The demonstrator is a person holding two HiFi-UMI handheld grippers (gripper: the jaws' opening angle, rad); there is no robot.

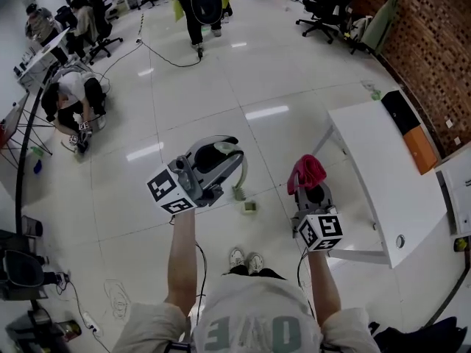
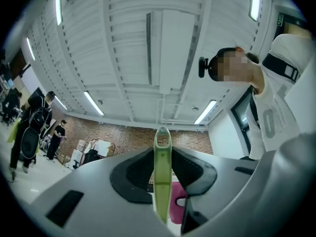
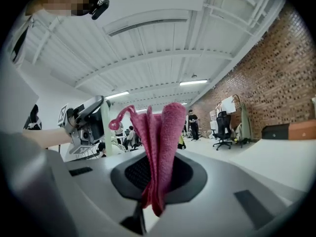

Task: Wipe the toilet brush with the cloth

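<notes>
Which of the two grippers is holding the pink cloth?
The right gripper clamps the pink cloth; the left gripper grips the green toilet brush handle instead.

There's the pale green plastic toilet brush handle (image 2: 162, 177), deep pink fuzzy cloth (image 3: 163, 142), glossy white tiled floor (image 1: 221, 87), red-brown brick wall (image 1: 434, 65).

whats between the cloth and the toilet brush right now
Nothing. In the head view only bare floor shows in the gap between the pink cloth and the green toilet brush; they are apart.
</notes>
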